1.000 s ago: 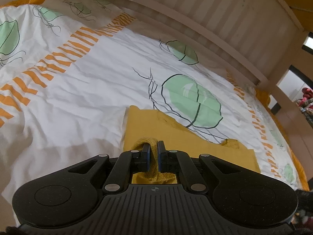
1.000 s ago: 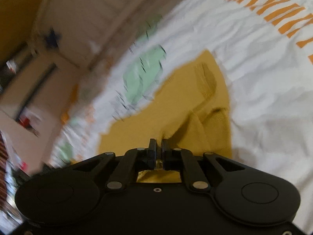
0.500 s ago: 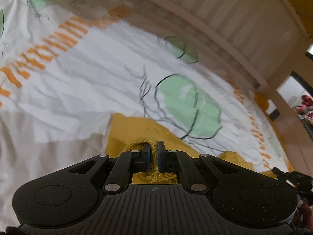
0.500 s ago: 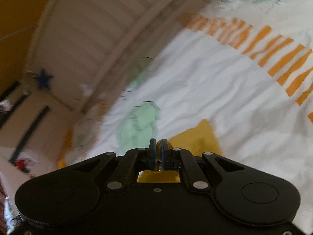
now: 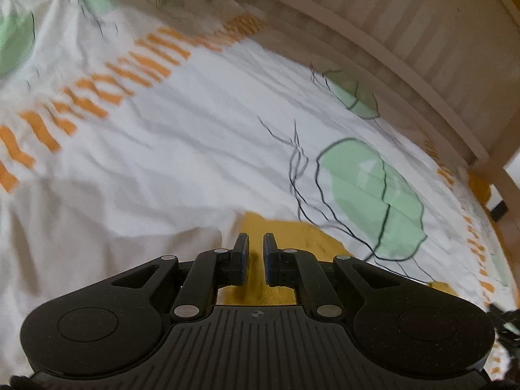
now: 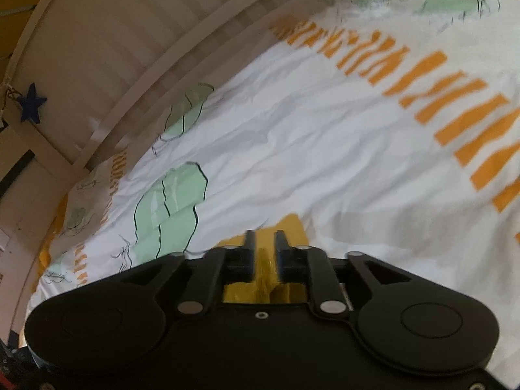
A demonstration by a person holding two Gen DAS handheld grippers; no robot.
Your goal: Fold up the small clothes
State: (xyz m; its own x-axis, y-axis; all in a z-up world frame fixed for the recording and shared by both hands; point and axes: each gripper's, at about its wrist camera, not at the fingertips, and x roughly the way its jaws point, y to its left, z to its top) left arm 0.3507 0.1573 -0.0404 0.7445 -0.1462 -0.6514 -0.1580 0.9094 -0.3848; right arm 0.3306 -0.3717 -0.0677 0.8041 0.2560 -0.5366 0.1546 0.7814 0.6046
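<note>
A mustard-yellow small garment [image 5: 292, 237] lies on the bed, mostly hidden under my left gripper [image 5: 256, 243], whose jaws stand a little apart with nothing pinched between them. In the right wrist view the same yellow garment [image 6: 292, 224] lies below my right gripper [image 6: 265, 243], whose jaws also stand apart, with yellow cloth showing in the gap beneath them.
The bed has a white sheet [image 5: 169, 149] with green leaf prints and orange stripes. A pale slatted bed rail [image 5: 406, 39] runs along the far side, and it also shows in the right wrist view [image 6: 136, 52] with a blue star [image 6: 31, 105] on it.
Both grippers were shut on the yellow garment; now both jaws have opened and let it go. The garment lies lower in both views, with less of it showing.
</note>
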